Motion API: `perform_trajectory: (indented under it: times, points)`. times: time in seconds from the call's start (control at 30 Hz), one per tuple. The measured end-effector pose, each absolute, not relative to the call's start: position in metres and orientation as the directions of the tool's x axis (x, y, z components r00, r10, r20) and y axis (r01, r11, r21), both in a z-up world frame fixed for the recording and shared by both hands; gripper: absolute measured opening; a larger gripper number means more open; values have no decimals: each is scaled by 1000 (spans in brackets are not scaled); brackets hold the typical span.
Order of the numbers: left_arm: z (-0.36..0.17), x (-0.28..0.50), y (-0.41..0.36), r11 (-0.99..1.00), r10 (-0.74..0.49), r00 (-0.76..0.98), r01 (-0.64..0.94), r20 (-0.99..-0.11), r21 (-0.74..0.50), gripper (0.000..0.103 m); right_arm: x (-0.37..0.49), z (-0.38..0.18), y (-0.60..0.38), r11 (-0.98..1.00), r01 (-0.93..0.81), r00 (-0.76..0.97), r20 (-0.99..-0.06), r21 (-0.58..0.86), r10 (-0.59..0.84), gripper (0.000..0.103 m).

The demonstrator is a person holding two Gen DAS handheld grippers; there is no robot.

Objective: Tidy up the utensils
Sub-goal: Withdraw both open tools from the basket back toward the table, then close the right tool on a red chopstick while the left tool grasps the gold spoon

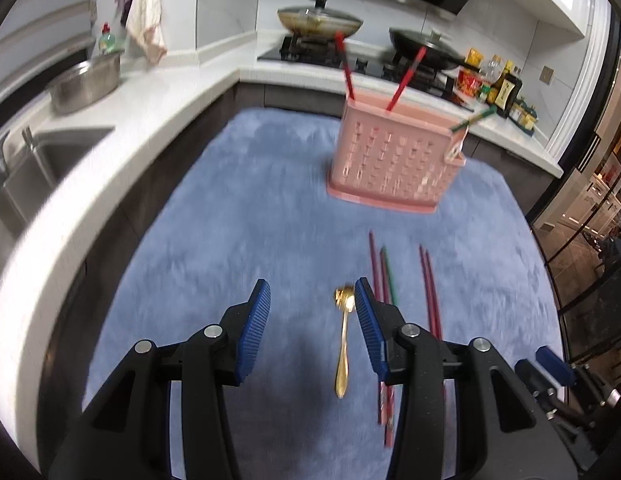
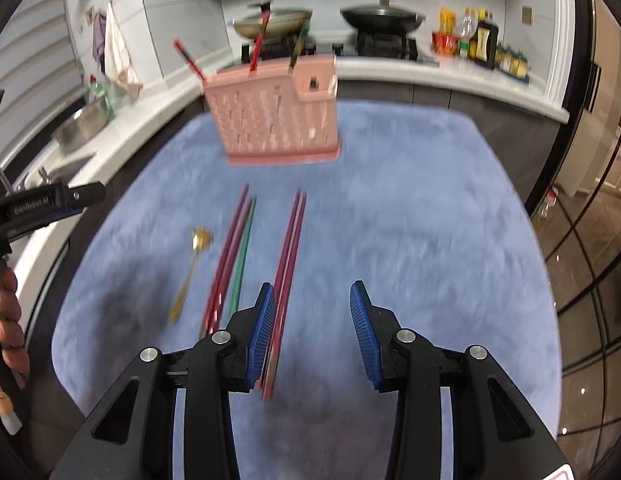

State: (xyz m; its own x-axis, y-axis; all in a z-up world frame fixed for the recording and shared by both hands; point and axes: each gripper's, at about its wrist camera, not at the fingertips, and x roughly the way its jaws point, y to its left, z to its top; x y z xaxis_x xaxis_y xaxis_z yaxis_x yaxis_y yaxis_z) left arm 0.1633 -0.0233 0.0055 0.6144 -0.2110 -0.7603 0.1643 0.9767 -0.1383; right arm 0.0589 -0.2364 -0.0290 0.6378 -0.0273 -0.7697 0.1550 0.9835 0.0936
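Observation:
A pink slotted utensil basket (image 1: 394,158) (image 2: 276,114) stands at the far side of a blue mat (image 1: 250,208) (image 2: 410,220); red chopsticks and a green one stick up out of it. On the mat lie a gold spoon (image 1: 343,344) (image 2: 190,268), a group of maroon and green chopsticks (image 1: 384,284) (image 2: 236,256) and a maroon pair (image 1: 430,292) (image 2: 288,264). My left gripper (image 1: 312,296) is open above the mat, the spoon just inside its right finger. My right gripper (image 2: 312,300) is open, the maroon pair beside its left finger.
A white counter (image 1: 122,128) curves round the mat, with a sink (image 1: 38,168) and a steel bowl (image 1: 86,82) at left. Behind are a stove with two lidded pans (image 1: 318,20) and sauce bottles (image 1: 494,84). Glass doors stand at right.

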Motion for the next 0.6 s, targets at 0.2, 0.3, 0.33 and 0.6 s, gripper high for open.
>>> perform_trajectory:
  times: [0.2,0.3,0.33,0.6]
  points:
    - [-23,148,-17,980,-190,572,152,-798,-125,42,43,-61,-223,987,138,597,-802,87,-13,39]
    - [-35,142,-15,980,-192,555,146,-810,-132,42,39,-74,-218,987,131,579,-815,89,-3,39]
    - [-38,141,-16,981,-190,549,147,-814,-130,42,39,-76,-217,987,129,575,-818,91,1,39]
    - [-57,134,-17,981,-182,517,148,-836,-122,42,39,-93,-212,986,121,549,-835,119,33,39]
